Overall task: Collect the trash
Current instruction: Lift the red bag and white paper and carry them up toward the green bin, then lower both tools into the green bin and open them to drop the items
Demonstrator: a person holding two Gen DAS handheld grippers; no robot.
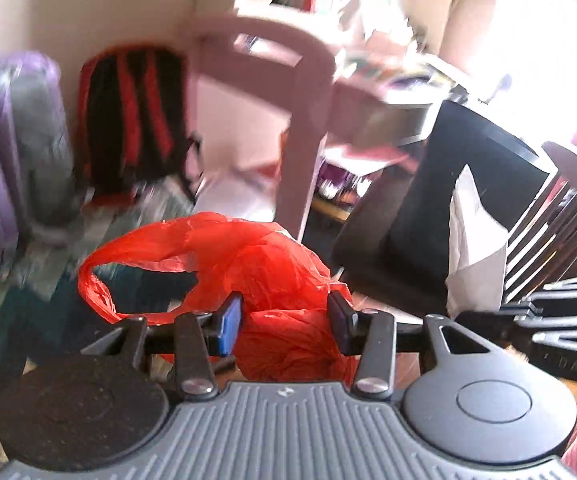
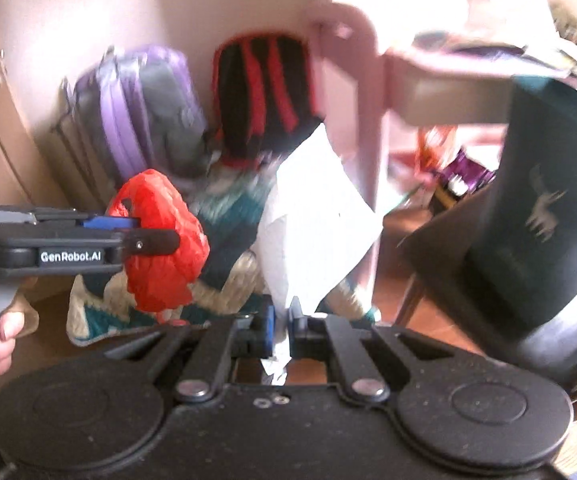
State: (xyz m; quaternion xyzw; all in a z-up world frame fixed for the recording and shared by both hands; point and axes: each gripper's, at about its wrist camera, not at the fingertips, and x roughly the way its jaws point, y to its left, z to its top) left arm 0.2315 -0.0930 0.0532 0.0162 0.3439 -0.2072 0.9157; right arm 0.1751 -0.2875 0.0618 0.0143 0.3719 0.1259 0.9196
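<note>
My left gripper (image 1: 284, 322) clamps the bunched red plastic bag (image 1: 272, 276), my right gripper (image 2: 284, 326) pinches a crumpled white paper sheet (image 2: 312, 208), both held in the air. The paper's hold looks thin; a jolt could slip it free.

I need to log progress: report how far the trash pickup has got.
Picked up: the red bag is clamped in the left hand-held gripper, and the white paper is pinched in the right hand-held gripper. Left: both need binning; no bin is identifiable in either view.
</note>
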